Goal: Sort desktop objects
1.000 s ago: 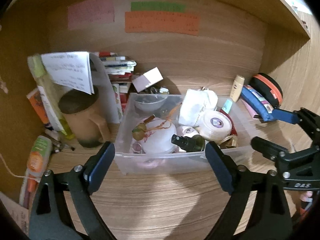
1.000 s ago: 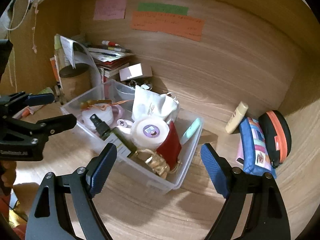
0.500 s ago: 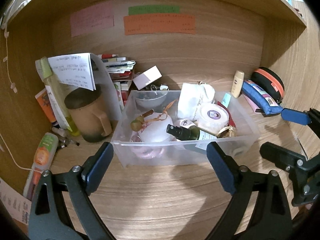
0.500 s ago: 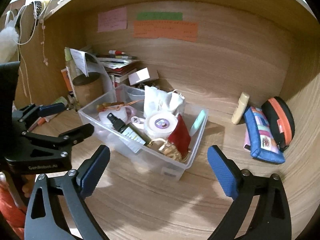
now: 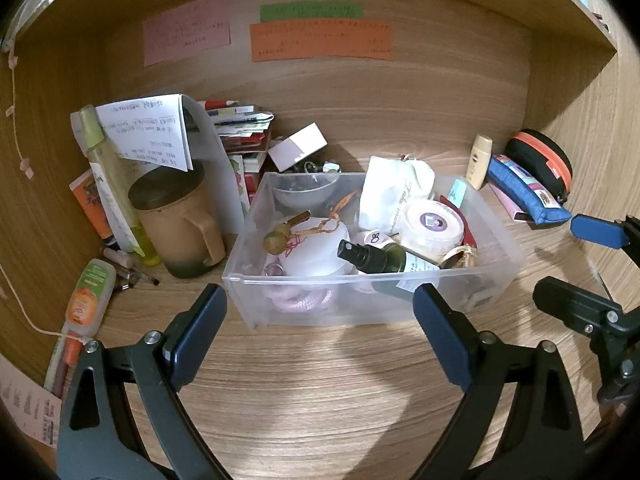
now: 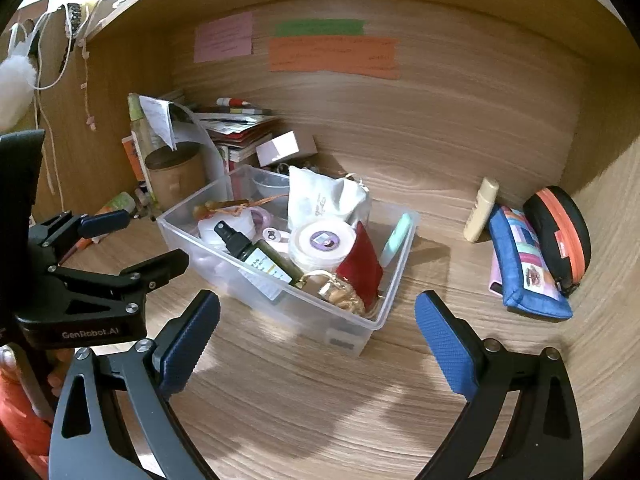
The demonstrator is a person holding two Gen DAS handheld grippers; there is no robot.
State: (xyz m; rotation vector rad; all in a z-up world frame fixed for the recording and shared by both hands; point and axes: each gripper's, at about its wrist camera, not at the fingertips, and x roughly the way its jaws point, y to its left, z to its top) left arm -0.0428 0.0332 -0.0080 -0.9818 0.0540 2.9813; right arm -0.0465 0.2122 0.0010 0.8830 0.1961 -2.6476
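Note:
A clear plastic box (image 5: 496, 264) stands on the wooden shelf floor, packed with a dark spray bottle (image 5: 376, 258), a white round jar (image 5: 432, 224), a white pouch (image 5: 384, 196) and other small items. My left gripper (image 5: 316, 304) hangs open just in front of the box with nothing between its fingers. My right gripper (image 6: 318, 304) is open and empty too, near the box's right front corner (image 6: 360, 336). Right of the box lie a cream tube (image 6: 482, 208), a blue pencil case (image 6: 524, 264) and a black-and-orange case (image 6: 560, 236).
A brown lidded mug (image 5: 180, 220), a stack of books and papers (image 5: 240, 136) and a small white carton (image 5: 298, 146) crowd the back left corner. An orange-labelled bottle (image 5: 88, 296) lies at the left. Wooden walls close in behind and on both sides.
My right gripper's jaws have spread a little wider and it has drawn slightly back from the blue pencil case. The box and its contents have stayed put.

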